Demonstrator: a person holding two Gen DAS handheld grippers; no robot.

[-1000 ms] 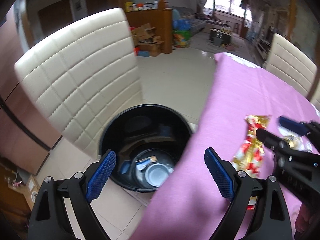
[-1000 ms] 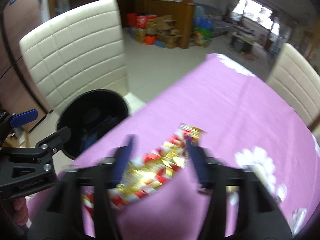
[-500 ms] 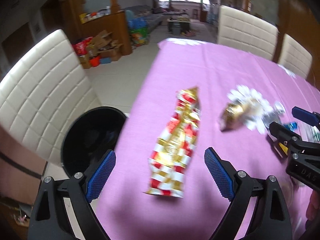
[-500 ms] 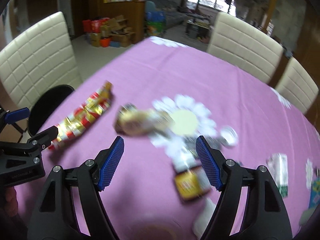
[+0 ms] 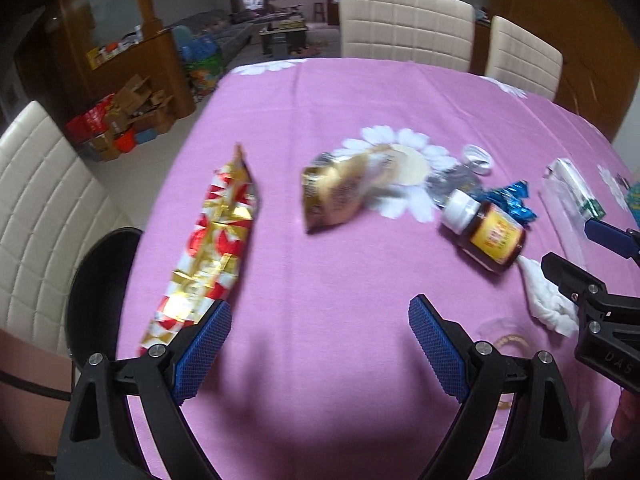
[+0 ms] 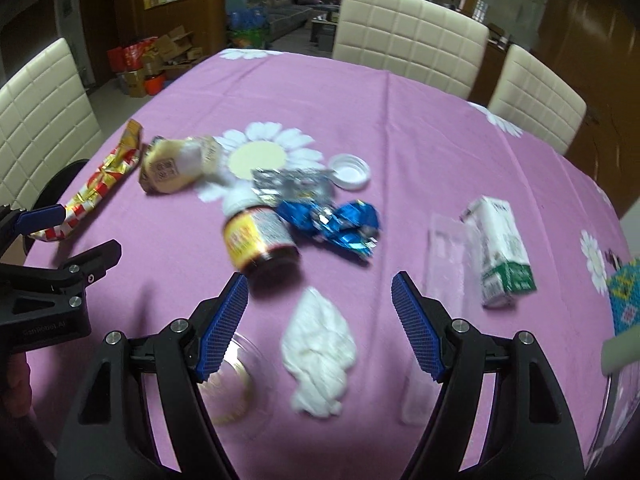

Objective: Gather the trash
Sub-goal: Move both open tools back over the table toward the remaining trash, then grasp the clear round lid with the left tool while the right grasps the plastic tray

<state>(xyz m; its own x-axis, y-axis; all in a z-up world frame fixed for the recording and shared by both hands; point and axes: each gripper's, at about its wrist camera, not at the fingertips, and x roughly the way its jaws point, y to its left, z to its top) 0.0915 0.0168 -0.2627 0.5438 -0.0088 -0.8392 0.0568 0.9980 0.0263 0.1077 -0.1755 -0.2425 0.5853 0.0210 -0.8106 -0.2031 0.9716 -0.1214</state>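
Trash lies on the pink tablecloth (image 5: 320,280). A red and gold wrapper (image 5: 208,248) lies at the left edge, beside my open, empty left gripper (image 5: 319,350). A gold snack bag (image 5: 340,192), a brown bottle (image 5: 486,234) and a blue wrapper (image 6: 332,224) lie mid-table. My open, empty right gripper (image 6: 320,326) hovers over a crumpled white tissue (image 6: 318,356). A white and green carton (image 6: 502,252) lies to the right. The black bin (image 5: 100,284) stands on the floor at the left.
Cream chairs (image 6: 408,32) stand around the table. A white lid (image 6: 350,170) and a foil pack (image 6: 292,184) lie near the flower print. A clear glass (image 6: 232,376) stands by my right gripper's left finger. Boxes (image 5: 120,120) clutter the floor beyond.
Both grippers have swung right, away from the bin and over the table. The right gripper has passed from the red and gold wrapper to above the tissue.
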